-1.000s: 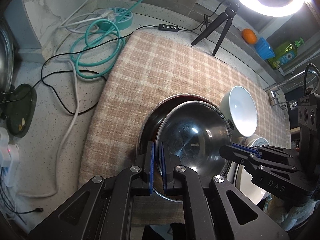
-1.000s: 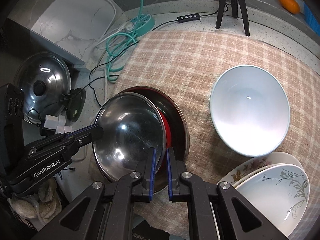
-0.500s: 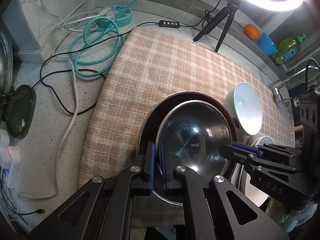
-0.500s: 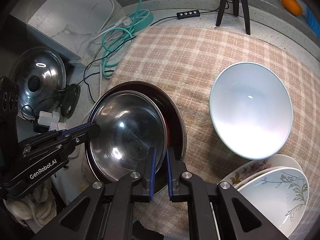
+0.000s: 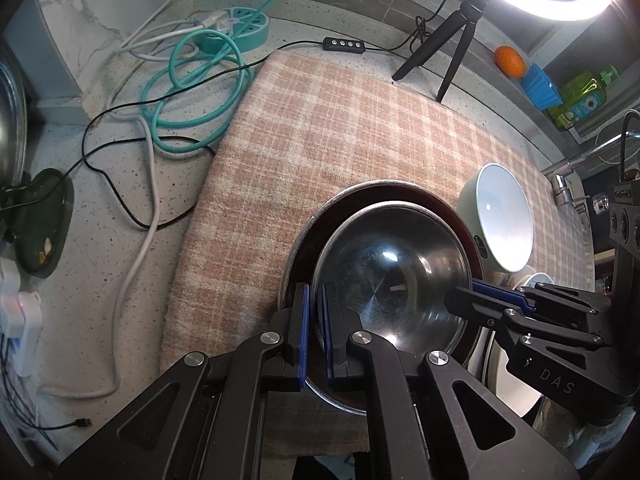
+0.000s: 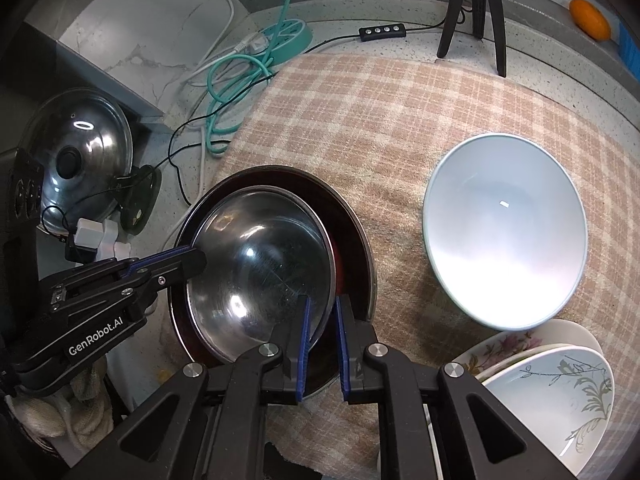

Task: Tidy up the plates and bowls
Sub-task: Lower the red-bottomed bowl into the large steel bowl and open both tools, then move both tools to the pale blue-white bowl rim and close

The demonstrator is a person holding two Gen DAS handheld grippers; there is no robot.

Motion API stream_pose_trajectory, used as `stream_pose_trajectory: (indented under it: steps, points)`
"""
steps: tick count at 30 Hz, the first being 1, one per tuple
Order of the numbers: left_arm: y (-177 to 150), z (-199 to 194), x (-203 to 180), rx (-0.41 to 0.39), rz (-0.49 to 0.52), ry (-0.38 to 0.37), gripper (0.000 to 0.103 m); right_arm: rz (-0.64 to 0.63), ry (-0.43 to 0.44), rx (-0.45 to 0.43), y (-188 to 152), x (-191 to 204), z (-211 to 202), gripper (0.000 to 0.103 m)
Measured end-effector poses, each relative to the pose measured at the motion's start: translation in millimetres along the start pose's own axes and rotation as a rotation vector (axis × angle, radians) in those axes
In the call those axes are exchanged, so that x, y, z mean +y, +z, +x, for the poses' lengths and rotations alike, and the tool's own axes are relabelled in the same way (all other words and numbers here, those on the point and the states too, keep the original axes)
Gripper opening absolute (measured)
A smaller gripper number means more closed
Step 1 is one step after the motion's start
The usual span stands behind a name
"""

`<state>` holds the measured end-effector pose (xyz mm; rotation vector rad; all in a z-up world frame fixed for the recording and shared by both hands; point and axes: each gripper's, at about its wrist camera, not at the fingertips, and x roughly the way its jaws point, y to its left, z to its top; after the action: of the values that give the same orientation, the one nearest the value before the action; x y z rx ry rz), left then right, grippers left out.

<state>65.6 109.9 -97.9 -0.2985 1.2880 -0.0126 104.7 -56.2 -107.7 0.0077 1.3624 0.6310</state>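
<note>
Steel bowl point(image 5: 390, 280) sits nested in a dark pan point(image 5: 348, 208) at the mat's point(image 5: 320, 128) near edge, lower than a second ago; left gripper point(image 5: 316, 320) pinches its rim.

Right view: right gripper point(image 6: 322, 332) straddles the rim, jaws just opening, pads apart. White bowl point(image 6: 504, 232) and plates point(image 6: 552, 384) stand right.
</note>
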Motion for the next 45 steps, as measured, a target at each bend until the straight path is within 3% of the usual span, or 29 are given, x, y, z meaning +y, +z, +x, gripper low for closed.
stream_pose_trajectory:
  steps: [7,24,28,31,37,45]
  points:
    - [3,-13,-4,-0.028,0.014,-0.007,0.005,-0.001,0.003,-0.034,1,-1,-11,0.018]
    - [21,-36,-37,-0.103,0.075,-0.034,0.008,-0.072,-0.129,-0.194,1,-7,-71,0.022]
    - [26,-35,-52,-0.105,0.089,-0.057,0.014,-0.080,-0.165,-0.226,3,-16,-83,0.026]
    - [30,-30,-64,-0.099,0.098,-0.074,0.014,-0.068,-0.166,-0.236,6,-29,-88,0.031]
    - [41,-15,-82,-0.075,0.099,-0.111,0.014,0.010,-0.151,-0.242,15,-67,-97,0.032]
    - [54,21,-109,-0.001,0.108,-0.141,0.014,0.139,-0.100,-0.184,26,-128,-92,0.032]
